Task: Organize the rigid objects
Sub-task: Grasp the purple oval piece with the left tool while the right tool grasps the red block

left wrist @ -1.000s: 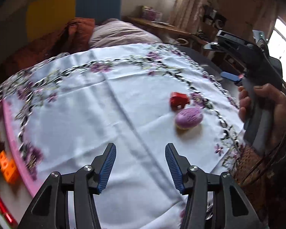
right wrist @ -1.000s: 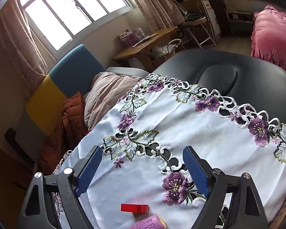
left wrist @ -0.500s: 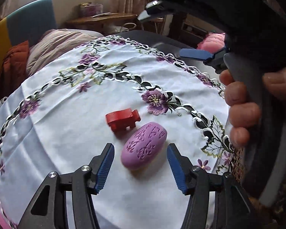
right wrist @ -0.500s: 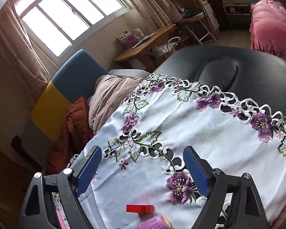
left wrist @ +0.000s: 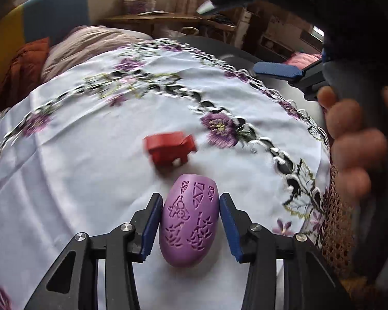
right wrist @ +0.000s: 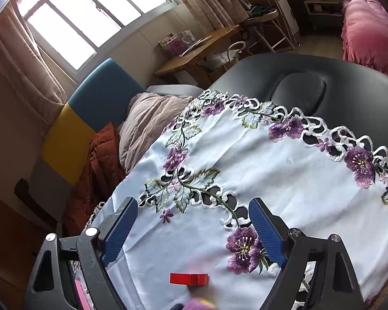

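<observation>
A purple oval object with carved patterns [left wrist: 190, 219] lies on the white embroidered tablecloth [left wrist: 77, 170]. My left gripper [left wrist: 190, 223] has closed its blue pads on both sides of it. A small red block [left wrist: 169, 149] sits just beyond it and also shows in the right wrist view [right wrist: 188, 279]. My right gripper [right wrist: 192, 232] is open and empty, held above the cloth; it shows at the right of the left wrist view, where one blue pad [left wrist: 278, 70] is seen. The purple object's top edge [right wrist: 199, 304] peeks in at the bottom of the right wrist view.
The cloth covers a black padded table [right wrist: 310, 77]. Behind it are a blue and yellow headboard [right wrist: 90, 108], a beige pillow [right wrist: 147, 118] and an orange blanket [right wrist: 98, 165]. A wooden desk [right wrist: 194, 54] stands by the window. A pink bed [right wrist: 370, 31] is at the far right.
My left gripper moved forward and right to the purple oval object and closed from wide open onto its sides. The right gripper stayed nearly still and open.
</observation>
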Available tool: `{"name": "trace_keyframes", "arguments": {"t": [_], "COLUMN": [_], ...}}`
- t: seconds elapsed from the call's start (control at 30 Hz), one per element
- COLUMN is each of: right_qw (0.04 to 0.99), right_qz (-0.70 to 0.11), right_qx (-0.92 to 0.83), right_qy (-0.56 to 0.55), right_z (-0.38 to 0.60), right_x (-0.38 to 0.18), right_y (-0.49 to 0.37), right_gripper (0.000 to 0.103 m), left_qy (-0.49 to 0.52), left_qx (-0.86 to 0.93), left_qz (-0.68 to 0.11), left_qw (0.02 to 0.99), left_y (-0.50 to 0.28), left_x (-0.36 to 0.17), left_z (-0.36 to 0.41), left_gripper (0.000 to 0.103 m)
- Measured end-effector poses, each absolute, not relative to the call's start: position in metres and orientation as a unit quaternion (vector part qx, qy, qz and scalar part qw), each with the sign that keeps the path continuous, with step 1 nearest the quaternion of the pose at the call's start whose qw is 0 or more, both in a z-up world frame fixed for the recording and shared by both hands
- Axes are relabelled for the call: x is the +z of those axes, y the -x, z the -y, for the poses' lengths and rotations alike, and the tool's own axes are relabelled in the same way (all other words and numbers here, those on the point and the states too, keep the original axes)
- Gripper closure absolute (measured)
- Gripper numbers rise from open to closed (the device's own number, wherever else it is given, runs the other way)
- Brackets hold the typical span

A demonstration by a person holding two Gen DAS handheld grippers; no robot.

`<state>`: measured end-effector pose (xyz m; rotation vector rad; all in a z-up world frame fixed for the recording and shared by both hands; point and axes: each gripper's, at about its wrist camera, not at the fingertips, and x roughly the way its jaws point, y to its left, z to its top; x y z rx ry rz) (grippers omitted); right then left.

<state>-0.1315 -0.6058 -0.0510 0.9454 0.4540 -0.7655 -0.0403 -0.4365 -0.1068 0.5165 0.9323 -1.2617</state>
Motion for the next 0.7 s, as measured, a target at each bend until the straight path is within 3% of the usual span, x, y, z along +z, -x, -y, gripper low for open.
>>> {"name": "trace_keyframes", "arguments": {"t": [0.3,0.7], "right_qw": [0.794,0.773], "right_qz": [-0.342,-0.46], "right_qx": [-0.287,-0.264], "right_qy": [-0.412,-0.347], "right_z": [0.591,0.567], "right_x": [-0.077,-0.107], "right_y": [0.085,0.055], "right_gripper": [0.015,0.015], "left_qy": [-0.155,-0.132], "left_qx": [-0.417,-0.427], "left_qz": [-0.424,-0.397], "left_qw": [0.789,0.802], "left_y": [0.009,0.012], "left_x": [-0.112,-0.123], "left_z": [0.327,0.311], "left_gripper": [0.059,0.065]}}
